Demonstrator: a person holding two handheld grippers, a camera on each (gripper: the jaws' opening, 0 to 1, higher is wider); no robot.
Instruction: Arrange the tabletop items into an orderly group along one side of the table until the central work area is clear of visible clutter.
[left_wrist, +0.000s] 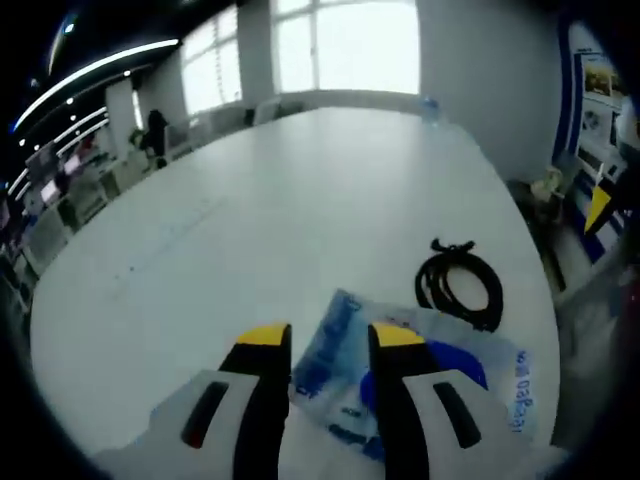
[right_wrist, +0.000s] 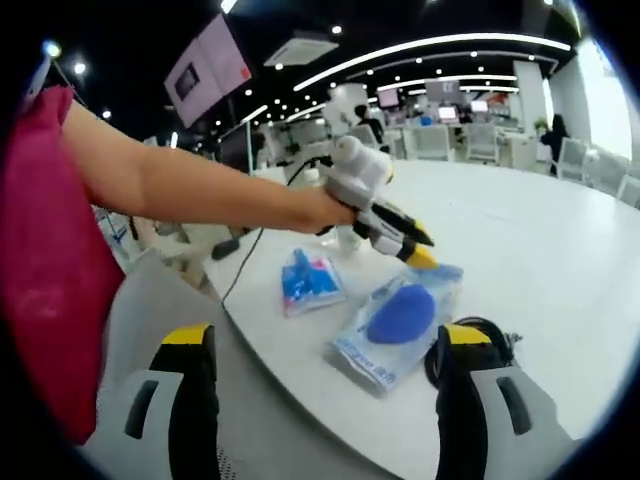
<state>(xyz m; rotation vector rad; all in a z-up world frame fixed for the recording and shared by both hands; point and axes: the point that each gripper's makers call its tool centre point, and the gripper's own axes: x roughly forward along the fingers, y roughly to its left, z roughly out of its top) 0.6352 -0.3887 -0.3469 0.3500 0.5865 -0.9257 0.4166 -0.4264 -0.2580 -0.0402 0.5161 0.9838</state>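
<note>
- Left gripper (left_wrist: 330, 340) hovered, fingers spread, over the blue-sponge packet (left_wrist: 440, 385) near the bench (left_wrist: 250, 230) edge, cable coil (left_wrist: 460, 285) at 1 o'clock.
- Right gripper (right_wrist: 325, 350) gaped wide, empty.
- Next: closing on the packet.

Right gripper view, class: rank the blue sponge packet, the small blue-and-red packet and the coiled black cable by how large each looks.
1. Blue sponge packet, largest.
2. and 3. Small blue-and-red packet and coiled black cable: unsure, since the right gripper's jaw hides part of the cable and the cable lies nearer the camera.
</note>
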